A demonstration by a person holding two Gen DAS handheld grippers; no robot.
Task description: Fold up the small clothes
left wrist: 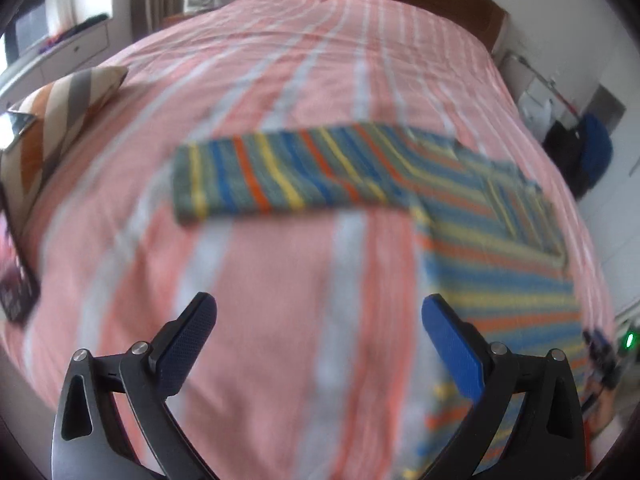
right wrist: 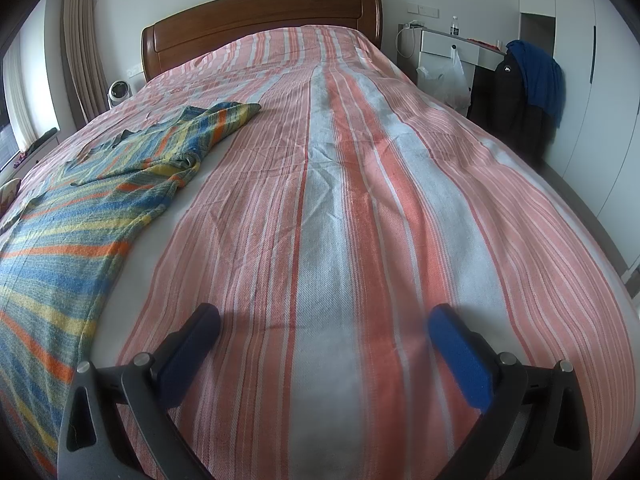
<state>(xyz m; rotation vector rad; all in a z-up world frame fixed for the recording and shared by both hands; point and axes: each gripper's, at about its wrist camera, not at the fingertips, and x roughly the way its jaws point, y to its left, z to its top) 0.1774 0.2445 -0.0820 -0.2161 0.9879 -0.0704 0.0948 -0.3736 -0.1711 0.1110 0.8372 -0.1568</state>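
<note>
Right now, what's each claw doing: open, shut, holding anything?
Left claw: open, empty, above the bedspread near the striped shirt.
Right claw: open, empty.

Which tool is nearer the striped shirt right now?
Left. The left tool hangs open with the striped shirt right beside its right finger. The right tool is open over bare bedspread, shirt off to its left.

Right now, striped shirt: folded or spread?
Mostly spread. The striped shirt lies flat on the bedspread with one sleeve stretched sideways in the left wrist view; the other sleeve area looks bunched.
</note>
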